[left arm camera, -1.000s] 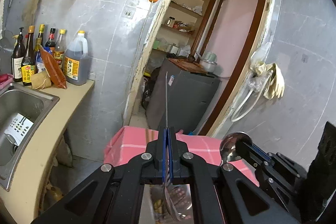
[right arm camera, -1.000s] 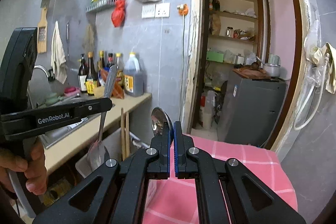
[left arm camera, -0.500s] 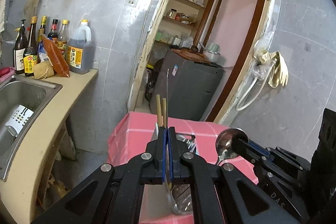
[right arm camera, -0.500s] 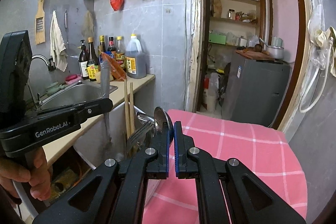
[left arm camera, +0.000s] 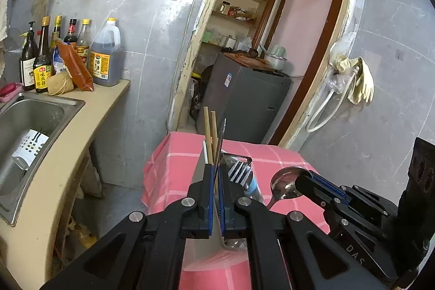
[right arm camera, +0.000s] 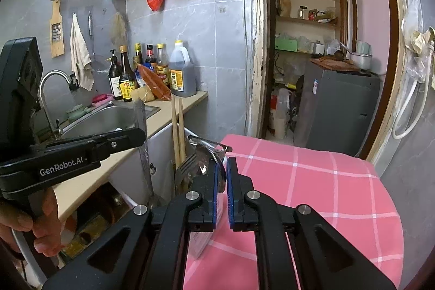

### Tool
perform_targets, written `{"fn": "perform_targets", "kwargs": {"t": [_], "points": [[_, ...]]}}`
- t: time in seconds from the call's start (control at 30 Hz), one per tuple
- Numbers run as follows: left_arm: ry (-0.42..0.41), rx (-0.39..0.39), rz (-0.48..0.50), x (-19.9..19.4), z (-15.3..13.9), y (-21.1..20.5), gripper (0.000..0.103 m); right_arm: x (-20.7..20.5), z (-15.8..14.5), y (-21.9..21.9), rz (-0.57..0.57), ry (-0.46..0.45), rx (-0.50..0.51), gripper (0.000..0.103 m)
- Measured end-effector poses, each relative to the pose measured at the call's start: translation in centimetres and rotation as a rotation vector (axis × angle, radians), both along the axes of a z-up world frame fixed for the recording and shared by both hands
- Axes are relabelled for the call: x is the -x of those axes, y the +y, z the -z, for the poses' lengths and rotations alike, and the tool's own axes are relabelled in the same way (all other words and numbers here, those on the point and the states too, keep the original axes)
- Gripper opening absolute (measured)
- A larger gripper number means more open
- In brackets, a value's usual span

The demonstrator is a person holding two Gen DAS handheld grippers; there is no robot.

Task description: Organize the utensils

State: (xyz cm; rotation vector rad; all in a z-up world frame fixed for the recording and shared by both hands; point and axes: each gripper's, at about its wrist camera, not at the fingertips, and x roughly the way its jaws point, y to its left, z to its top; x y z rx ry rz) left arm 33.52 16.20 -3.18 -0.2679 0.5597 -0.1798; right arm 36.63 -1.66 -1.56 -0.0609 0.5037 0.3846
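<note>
Now, L gripper [left arm camera: 216,181] clamping knife [left arm camera: 221,137], R gripper [right arm camera: 222,178] gripping spoon [left arm camera: 285,185].

"GenRobot.AI" on left gripper [right arm camera: 137,136]

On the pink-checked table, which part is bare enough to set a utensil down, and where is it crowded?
The pink tablecloth lies bare from the right gripper out to its far and right edges. The left side is crowded: the utensil holder with chopsticks and fork stands there, with the left gripper over it.
</note>
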Motion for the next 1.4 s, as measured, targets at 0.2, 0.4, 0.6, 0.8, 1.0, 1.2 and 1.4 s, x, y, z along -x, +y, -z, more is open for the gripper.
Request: {"fn": "perform_targets", "kwargs": {"t": [0.2,0.4,0.6,0.8,1.0,1.2,1.4], "points": [[0.011,0.009,-0.018,0.7,-0.4,0.4,0.004,0.6,-0.3,-0.7,0.005,0.003,-0.031,0.022],[0.007,0.01,-0.037,1.9,-1.0,0.6,0.015,2.1,-1.1,-2.3,0.053,-0.015,-0.066,0.042],[-0.031,0.019,-0.064,4.0,-1.7,0.4,0.05,4.4,-2.1,-5.0,0.131,-0.038,-0.097,0.059],[-0.049,-0.024,-0.058,6.2,-2.6,-1.0,0.075,7.1,-3.2,-8.8,0.202,-0.06,-0.135,0.081],[-0.092,-0.03,-0.07,9.7,-3.3,-2.9,0.093,10.3,-4.1,-12.7,0.238,-0.083,-0.155,0.095],[-0.127,-0.049,-0.08,13.5,-4.1,-5.3,0.098,14.6,-5.1,-16.6,0.264,-0.102,-0.168,0.101],[-0.178,-0.087,-0.091,18.1,-5.2,-8.1,0.102,19.5,-5.5,-19.1,0.276,-0.109,-0.159,0.102]]}}
